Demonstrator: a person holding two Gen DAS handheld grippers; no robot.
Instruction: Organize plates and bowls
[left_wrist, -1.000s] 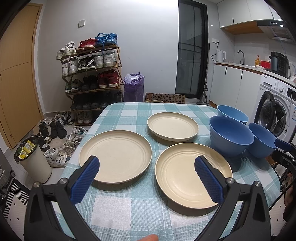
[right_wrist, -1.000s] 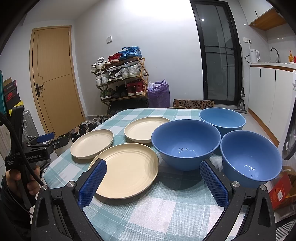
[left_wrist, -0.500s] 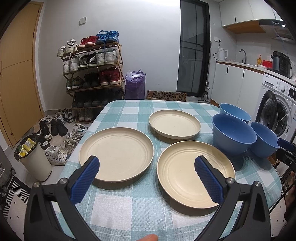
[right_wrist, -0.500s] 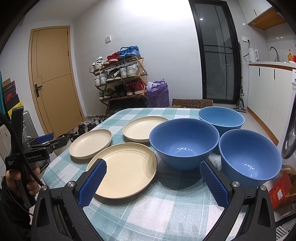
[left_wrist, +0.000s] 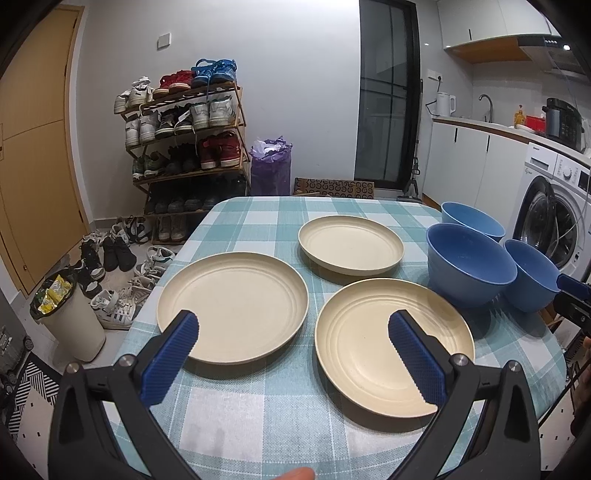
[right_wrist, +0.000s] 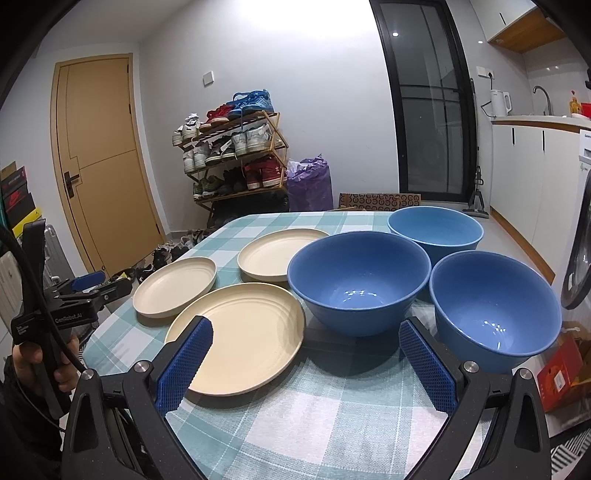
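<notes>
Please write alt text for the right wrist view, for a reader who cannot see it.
The open right gripper hovers over a checked tablecloth with three cream plates and three blue bowls, the nearest plate and middle bowl just ahead. The left gripper shows at far left.

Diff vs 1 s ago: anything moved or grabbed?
Nothing grabbed. Both views drift slightly, so both hands shifted a little. Left gripper and right gripper remain open and empty. Three plates and three bowls stay put on the table.
</notes>
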